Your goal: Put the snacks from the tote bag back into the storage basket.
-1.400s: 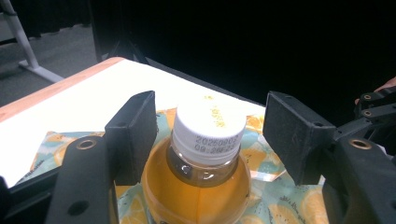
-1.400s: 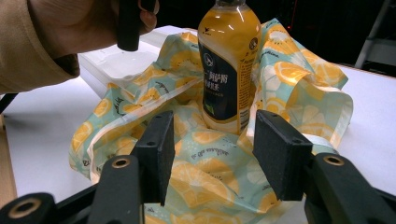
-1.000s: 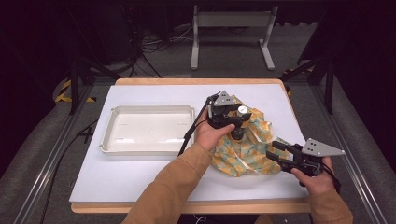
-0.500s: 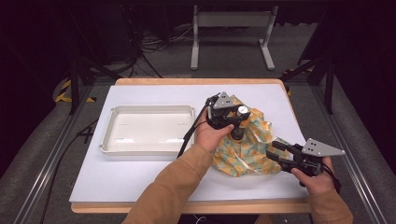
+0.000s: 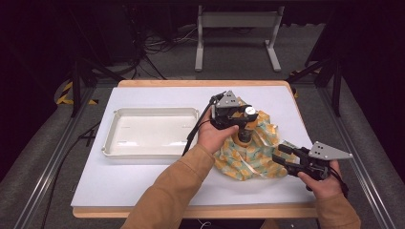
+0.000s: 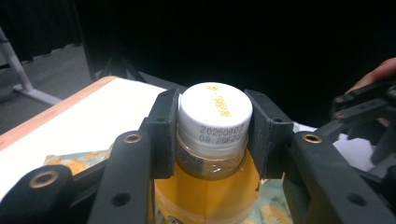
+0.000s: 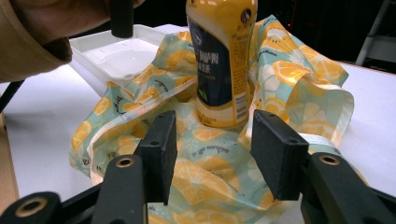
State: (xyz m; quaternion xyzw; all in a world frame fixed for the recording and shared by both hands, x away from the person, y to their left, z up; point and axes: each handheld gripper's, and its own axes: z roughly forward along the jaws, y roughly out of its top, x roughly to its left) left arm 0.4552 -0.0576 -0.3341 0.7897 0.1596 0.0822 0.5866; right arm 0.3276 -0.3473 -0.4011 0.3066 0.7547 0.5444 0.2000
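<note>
A yellow drink bottle (image 5: 245, 133) with a white cap (image 6: 215, 114) stands upright on a crumpled lemon-print bag (image 5: 239, 160) at the table's right middle. My left gripper (image 5: 248, 115) reaches in from the left. Its jaws have just been closing and are now shut on the bottle's cap and neck; both pads (image 6: 163, 133) press on them. My right gripper (image 7: 212, 149) hovers low over the bag's (image 7: 299, 79) near right edge and points at the bottle (image 7: 222, 60). Its jaws stand open, with bag fabric beneath them and nothing pinched.
A shallow white tray (image 5: 143, 151) lies empty on the white mat, left of the bag; its corner (image 7: 100, 51) shows behind the bag in the right gripper view. The left forearm crosses the mat's front. A metal stand sits on the floor beyond the table.
</note>
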